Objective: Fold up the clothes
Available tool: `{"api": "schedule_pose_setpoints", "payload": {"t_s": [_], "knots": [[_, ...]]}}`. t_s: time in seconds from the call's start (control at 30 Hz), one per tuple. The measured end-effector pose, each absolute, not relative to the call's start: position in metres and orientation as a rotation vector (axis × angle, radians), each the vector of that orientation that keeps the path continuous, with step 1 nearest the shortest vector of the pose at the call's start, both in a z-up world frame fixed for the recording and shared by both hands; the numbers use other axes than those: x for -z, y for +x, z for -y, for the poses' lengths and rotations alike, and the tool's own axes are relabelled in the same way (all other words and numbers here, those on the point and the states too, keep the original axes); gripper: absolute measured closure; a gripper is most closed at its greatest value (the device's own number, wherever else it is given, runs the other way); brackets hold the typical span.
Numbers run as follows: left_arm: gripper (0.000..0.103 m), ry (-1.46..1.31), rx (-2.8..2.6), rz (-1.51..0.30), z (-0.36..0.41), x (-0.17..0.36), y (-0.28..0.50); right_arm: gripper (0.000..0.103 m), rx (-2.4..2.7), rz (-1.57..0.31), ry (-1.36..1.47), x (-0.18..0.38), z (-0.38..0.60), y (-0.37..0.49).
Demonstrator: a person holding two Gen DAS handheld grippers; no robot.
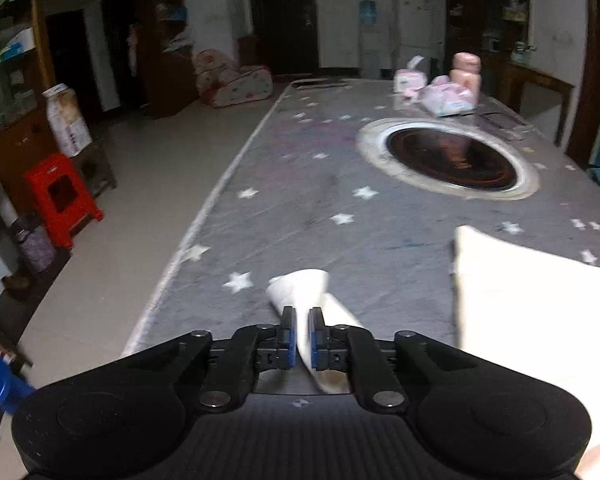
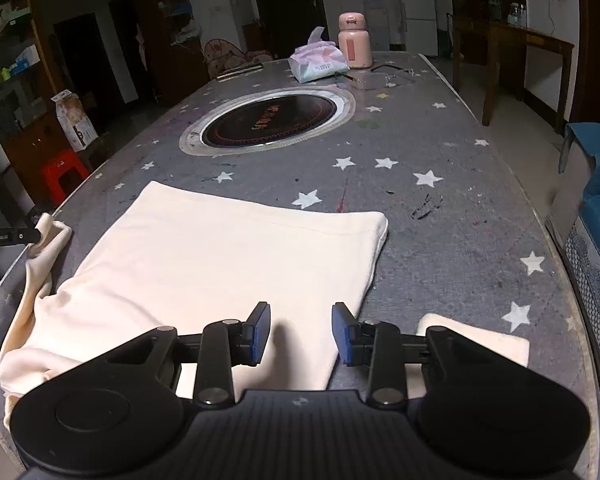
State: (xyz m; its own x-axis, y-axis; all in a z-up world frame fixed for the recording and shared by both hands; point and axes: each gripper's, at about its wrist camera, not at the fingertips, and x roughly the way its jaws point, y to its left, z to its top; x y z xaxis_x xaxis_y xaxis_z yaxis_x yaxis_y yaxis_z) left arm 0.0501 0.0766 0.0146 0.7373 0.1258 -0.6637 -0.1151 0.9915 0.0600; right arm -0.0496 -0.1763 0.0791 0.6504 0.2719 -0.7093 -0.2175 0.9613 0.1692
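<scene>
While the left gripper (image 1: 303, 332) pinches the cream sleeve (image 1: 300, 292) between its blue pads (image 1: 288, 338), the cuff fanning out just ahead of the fingertips, the body of the cream garment (image 2: 236, 256) lies flat on the star-patterned table (image 2: 440, 240), off to that gripper's right. From the right wrist view, the right gripper (image 2: 302, 332) hangs over the near part of the garment with its jaws standing apart and nothing between them; the cloth lies below them. A second sleeve (image 2: 476, 340) lies just right of that gripper.

The step in hand looks like folding the left sleeve across the body. To do it well, keep the pinch firm, lift only enough for the cloth to clear the table, and carry it across toward the right gripper. Lay the sleeve flat along the body, and use the open right gripper to hold down the torso so it does not drag
</scene>
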Motion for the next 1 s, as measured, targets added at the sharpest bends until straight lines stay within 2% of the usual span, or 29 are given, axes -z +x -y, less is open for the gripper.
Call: {"api": "schedule_pose_setpoints", "payload": {"t_s": [0.03,0.07,0.1,0.5,0.63,0.7,0.77,0.83,1.0], "knots": [[0.082,0.019,-0.113,-0.726,-0.070,-0.016,0.051,0.070,-0.276,-0.821,0.071,-0.078,0.177,-0.048],[0.072,0.021,-0.085,-0.726,-0.063,-0.017,0.053,0.070,-0.273,-0.825,0.067,-0.077,0.177,-0.046],[0.067,0.025,-0.055,-0.730,-0.055,-0.017,0.056,0.070,-0.271,-0.829,0.063,-0.077,0.177,-0.044],[0.067,0.114,0.150,-0.805,0.008,0.013,0.109,0.073,-0.240,-0.860,0.025,-0.072,0.183,-0.009],[0.076,0.140,0.172,-0.806,0.015,0.020,0.117,0.073,-0.214,-0.861,0.018,-0.071,0.187,0.003],[0.091,0.146,0.177,-0.798,0.015,0.021,0.119,0.076,-0.226,-0.877,0.015,-0.068,0.187,0.008],[0.095,0.143,0.175,-0.798,0.015,0.021,0.122,0.090,-0.248,-0.878,-0.005,-0.069,0.183,0.013],[0.096,0.150,0.162,-0.794,0.015,0.021,0.125,0.095,-0.270,-0.880,-0.025,-0.071,0.179,0.019],[0.096,0.180,0.114,-0.784,0.010,0.022,0.137,0.097,-0.306,-0.859,-0.103,-0.077,0.163,0.045]]}}
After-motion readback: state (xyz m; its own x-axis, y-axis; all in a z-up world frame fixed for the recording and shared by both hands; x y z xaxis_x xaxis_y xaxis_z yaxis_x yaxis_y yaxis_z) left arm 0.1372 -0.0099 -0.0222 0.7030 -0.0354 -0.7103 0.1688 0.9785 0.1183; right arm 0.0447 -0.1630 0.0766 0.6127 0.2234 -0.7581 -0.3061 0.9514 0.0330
